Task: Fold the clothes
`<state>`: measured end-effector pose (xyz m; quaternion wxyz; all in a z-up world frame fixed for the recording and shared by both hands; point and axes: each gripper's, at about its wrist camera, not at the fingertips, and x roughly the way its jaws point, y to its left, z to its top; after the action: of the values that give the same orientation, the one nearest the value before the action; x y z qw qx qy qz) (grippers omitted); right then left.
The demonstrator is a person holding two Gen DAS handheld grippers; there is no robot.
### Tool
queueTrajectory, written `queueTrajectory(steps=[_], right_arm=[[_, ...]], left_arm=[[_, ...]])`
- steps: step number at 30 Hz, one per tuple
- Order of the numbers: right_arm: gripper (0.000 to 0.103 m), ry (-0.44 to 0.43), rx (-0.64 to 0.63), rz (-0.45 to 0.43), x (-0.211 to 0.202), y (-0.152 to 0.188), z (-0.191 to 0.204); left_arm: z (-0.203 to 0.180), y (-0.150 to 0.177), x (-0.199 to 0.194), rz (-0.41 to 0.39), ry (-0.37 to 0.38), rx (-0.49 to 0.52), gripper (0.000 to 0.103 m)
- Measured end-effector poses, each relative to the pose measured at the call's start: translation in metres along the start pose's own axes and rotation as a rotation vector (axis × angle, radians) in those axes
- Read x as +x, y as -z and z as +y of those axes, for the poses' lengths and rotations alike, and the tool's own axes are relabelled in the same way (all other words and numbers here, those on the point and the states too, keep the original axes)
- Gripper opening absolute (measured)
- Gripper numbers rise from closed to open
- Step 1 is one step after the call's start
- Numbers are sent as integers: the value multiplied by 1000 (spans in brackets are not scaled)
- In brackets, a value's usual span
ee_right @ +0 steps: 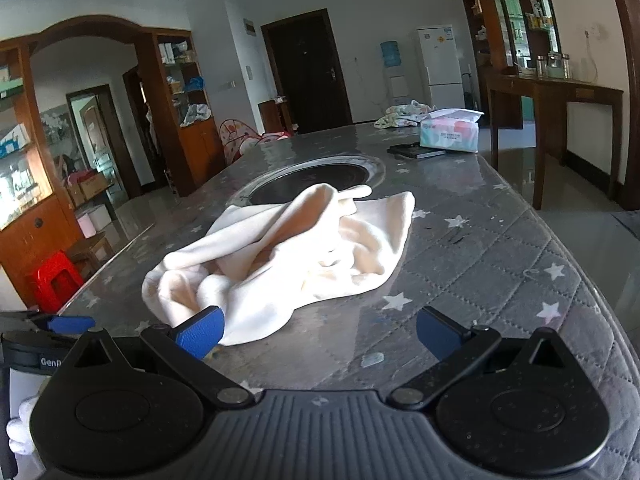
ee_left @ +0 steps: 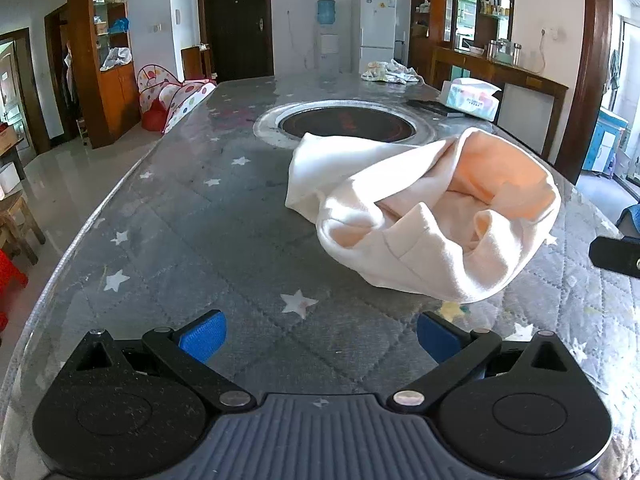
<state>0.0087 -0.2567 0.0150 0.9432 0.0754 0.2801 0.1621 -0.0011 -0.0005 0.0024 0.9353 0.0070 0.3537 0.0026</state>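
A cream, peach-lined garment [ee_left: 424, 216] lies crumpled in a heap on the grey quilted star-patterned table [ee_left: 192, 240]. My left gripper [ee_left: 320, 336] is open and empty, low over the table, with the garment ahead and to its right. In the right wrist view the garment [ee_right: 288, 252] lies ahead and to the left. My right gripper [ee_right: 318, 334] is open and empty, its left blue fingertip [ee_right: 200, 334] just in front of the garment's near edge. The left gripper's blue tip [ee_right: 70, 323] shows at the far left.
A round black cooktop [ee_left: 346, 122] is set into the table behind the garment. A tissue box [ee_right: 450, 134], a flat black object [ee_right: 416, 150] and a patterned cloth [ee_right: 404, 116] sit at the far end. The table edge [ee_right: 592, 280] curves away on the right.
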Motion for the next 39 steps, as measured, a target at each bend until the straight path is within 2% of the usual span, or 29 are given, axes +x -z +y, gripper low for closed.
queueTrajectory(steps=[6,18,39], right_arm=[[103,55,-100,-14,-4,-1,17],[103,46,-59,28,-11,-2,24],[103,40,-39,58,-5,-1,27]], left_arm=[[-1,-4,-9,15,1,-12,103],[-3,-4,-21,12,-42,-37,103],[-8,-2,-17,35,-37,-38,103]])
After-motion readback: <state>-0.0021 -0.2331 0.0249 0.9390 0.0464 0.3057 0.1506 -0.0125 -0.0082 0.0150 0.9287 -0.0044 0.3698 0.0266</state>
